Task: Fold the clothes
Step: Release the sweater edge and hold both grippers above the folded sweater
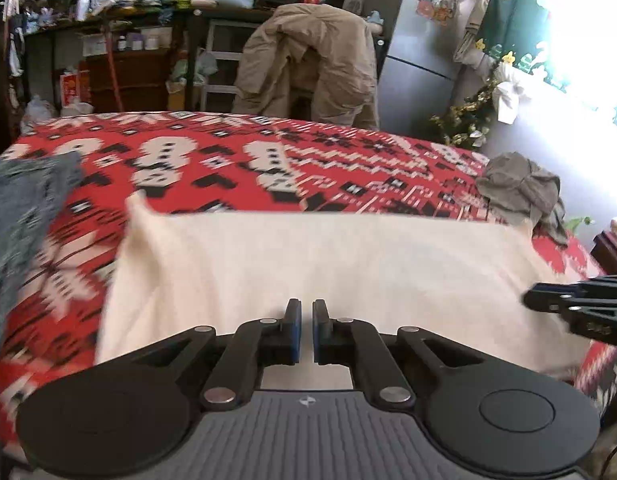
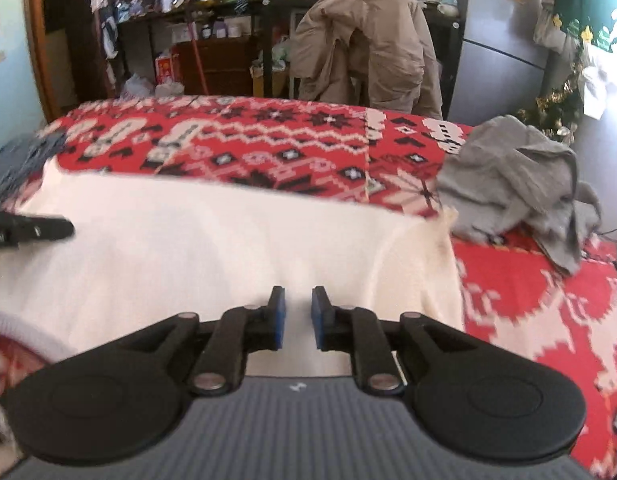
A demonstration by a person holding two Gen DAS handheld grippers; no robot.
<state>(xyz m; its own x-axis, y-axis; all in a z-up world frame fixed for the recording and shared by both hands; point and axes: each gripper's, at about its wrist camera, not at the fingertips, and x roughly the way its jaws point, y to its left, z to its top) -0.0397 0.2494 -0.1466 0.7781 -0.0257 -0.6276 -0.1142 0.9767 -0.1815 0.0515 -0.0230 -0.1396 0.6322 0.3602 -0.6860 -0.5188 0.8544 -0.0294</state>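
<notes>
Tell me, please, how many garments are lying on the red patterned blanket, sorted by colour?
White garment, spread flat under both grippers: 1
Grey garment, crumpled at the right: 1
Blue denim garment, at the left edge: 1
Total: 3
The tan jacket hangs on a chair behind the bed, so it is not counted.

Cluttered dark shelving left of a jacket-draped chair; steel fridge right of it, bright window beyond.

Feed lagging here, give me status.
Left gripper and right gripper nearly closed over the white garment. Grip unclear. Gray garment beside its right edge.
</notes>
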